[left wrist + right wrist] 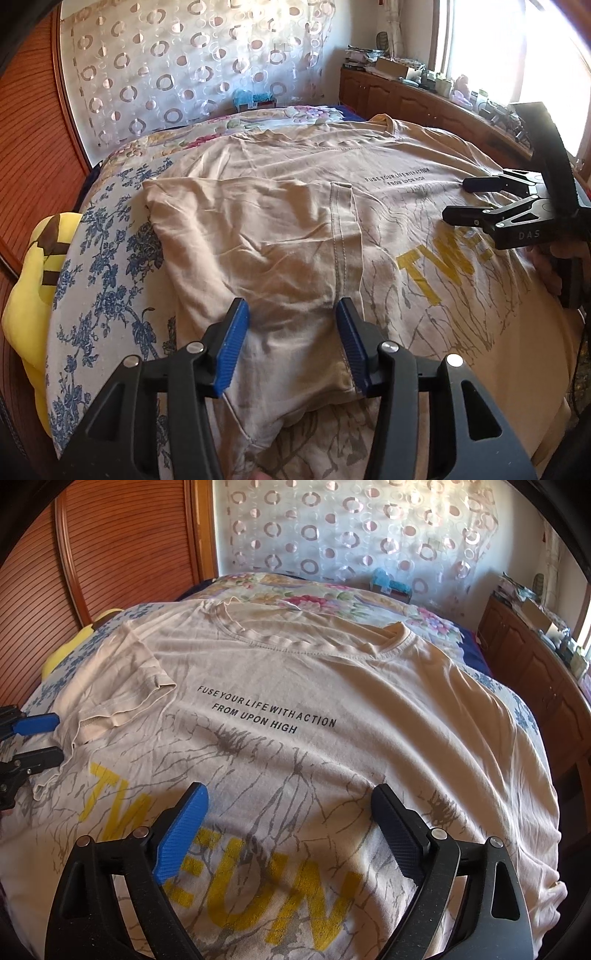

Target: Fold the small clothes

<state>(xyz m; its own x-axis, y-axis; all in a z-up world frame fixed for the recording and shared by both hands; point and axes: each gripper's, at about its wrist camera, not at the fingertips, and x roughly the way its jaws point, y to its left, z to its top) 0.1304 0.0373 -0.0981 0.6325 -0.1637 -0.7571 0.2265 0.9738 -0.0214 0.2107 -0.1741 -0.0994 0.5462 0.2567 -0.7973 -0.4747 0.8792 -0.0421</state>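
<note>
A beige T-shirt (pixel 388 162) (pixel 351 686) with black lettering and a yellow print lies front-up, spread over a bed. Its left sleeve (pixel 258 229) (pixel 122 690) is folded inward onto the chest. My left gripper (pixel 293 332) (pixel 57 737) hovers low over that sleeve's hem, jaws partly apart, with the cloth lying slack between the blue pads and not pinched. My right gripper (pixel 291 805) (pixel 457 199) stands wide open just above the yellow print in the middle of the shirt, holding nothing.
The shirt rests on a floral bedspread (pixel 103 258) (pixel 332 602). A yellow plush toy (pixel 33 280) sits at the bed's left edge beside a wooden slatted door (pixel 110 554). A cluttered wooden cabinet (pixel 406 96) (pixel 535 664) runs along the right side.
</note>
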